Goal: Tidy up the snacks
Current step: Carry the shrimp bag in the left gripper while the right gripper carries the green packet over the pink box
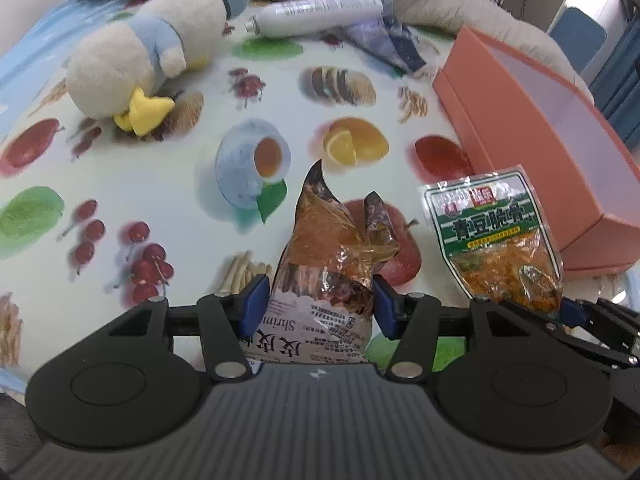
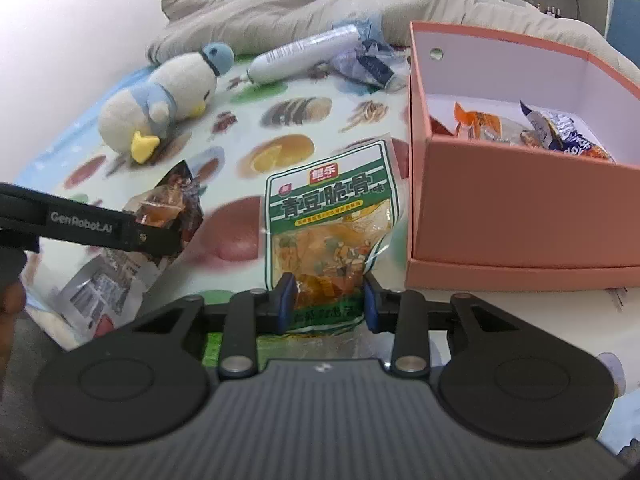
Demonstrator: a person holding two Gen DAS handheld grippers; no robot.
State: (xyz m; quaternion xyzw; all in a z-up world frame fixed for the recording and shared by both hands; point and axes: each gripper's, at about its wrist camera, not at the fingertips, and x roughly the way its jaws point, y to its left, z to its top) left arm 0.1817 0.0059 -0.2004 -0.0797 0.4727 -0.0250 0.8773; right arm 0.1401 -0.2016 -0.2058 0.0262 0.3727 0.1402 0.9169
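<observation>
My left gripper point(image 1: 320, 306) is shut on a crumpled brown and orange shrimp snack bag point(image 1: 332, 248), its blue pads pressing both sides of the pack, which stands up off the fruit-print tablecloth point(image 1: 168, 184). My right gripper point(image 2: 328, 302) is shut on the lower end of a green and white snack bag point(image 2: 332, 216) with orange contents. Each view shows the other gripper too: the right gripper point(image 1: 560, 306) with the green bag point(image 1: 492, 232), and the left gripper point(image 2: 160, 236) with the brown bag point(image 2: 168, 208). An open salmon-pink box point(image 2: 520, 216) to the right holds several snack packs point(image 2: 560, 132).
A plush penguin point(image 1: 148, 60) lies at the far left. A white spray can point(image 1: 316, 14) and a crumpled blue wrapper point(image 1: 384, 40) lie near the back. Grey bedding point(image 2: 300, 4) piles up behind them. A hand point(image 2: 10, 304) shows at the left edge.
</observation>
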